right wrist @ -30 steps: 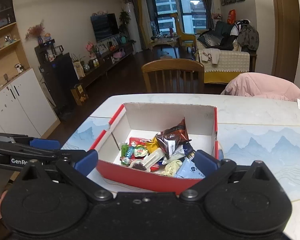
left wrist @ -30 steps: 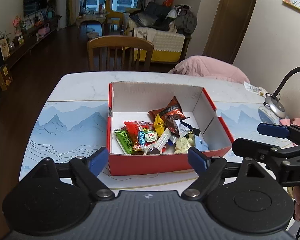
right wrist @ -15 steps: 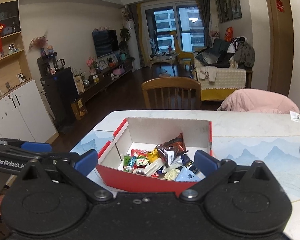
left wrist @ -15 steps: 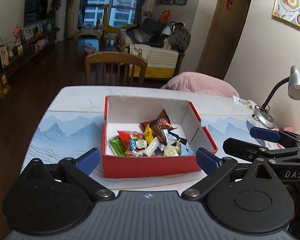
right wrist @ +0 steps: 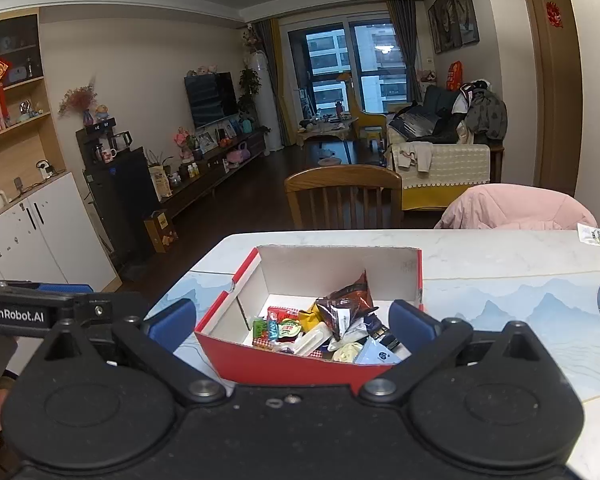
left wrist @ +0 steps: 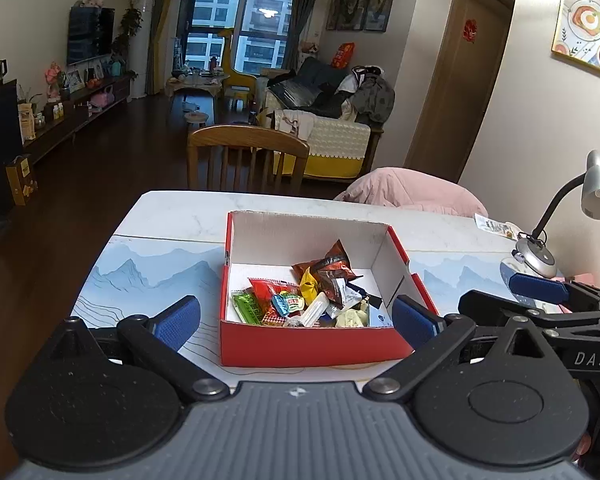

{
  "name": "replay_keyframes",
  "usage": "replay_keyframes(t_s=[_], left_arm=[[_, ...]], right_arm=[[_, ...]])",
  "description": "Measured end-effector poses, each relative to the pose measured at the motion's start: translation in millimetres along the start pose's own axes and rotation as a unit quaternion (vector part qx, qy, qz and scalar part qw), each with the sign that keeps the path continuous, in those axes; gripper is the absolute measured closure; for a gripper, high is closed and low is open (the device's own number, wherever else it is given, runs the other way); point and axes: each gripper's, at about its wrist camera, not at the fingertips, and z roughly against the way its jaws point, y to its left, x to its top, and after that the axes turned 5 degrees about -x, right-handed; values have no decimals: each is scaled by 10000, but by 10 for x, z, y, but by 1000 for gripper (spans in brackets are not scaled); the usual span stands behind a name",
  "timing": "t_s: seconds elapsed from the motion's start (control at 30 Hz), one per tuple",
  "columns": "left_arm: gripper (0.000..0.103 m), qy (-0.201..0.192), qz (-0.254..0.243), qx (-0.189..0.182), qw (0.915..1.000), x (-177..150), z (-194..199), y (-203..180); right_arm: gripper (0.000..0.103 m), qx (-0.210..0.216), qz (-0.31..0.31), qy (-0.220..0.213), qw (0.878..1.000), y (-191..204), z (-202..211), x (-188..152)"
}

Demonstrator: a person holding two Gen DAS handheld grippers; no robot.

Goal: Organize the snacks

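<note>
The red box (left wrist: 312, 346) is sitting on the table (left wrist: 172, 208), partly on a blue mountain-print mat (left wrist: 148, 268), with its white interior open to the ceiling. The snacks (left wrist: 312, 300) are lying in a loose heap inside it, toward the near wall: a green bar (left wrist: 247, 309), a red packet (left wrist: 269, 292), a yellow wrapper (left wrist: 309, 282), a dark brown-and-orange bag (left wrist: 332, 268) standing highest, a white tube (left wrist: 315, 309) and a pale blue sachet (right wrist: 377, 355) at the near right corner. All are resting within the box walls.

The left claw (left wrist: 296, 318) is hovering just short of the box's near wall, released, its blue pads (left wrist: 178, 318) spread wide and gripping nothing. The right claw (right wrist: 292, 322) is hanging beside it on the right, likewise released and carrying nothing, its blue pads (right wrist: 410, 320) framing the box's near corner in its own view. Each claw is showing at the edge of the other's view, the two standing close together but apart.

A wooden chair (left wrist: 248, 160) is standing at the far side of the table. A pink padded garment (left wrist: 412, 196) is lying over the far right seat. A silver desk lamp (left wrist: 568, 208) is standing on the table's right end, and a small printed packet (left wrist: 494, 226) is lying near it, well apart from the box.
</note>
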Motion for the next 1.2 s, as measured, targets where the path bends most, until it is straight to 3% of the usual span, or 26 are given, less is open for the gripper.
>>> replay_keyframes(t_s=[1.2], left_arm=[[0,-147,-143,27,9998,-61,179,-147]], right_arm=[[0,-73,110,-141,9998,92,194,21]])
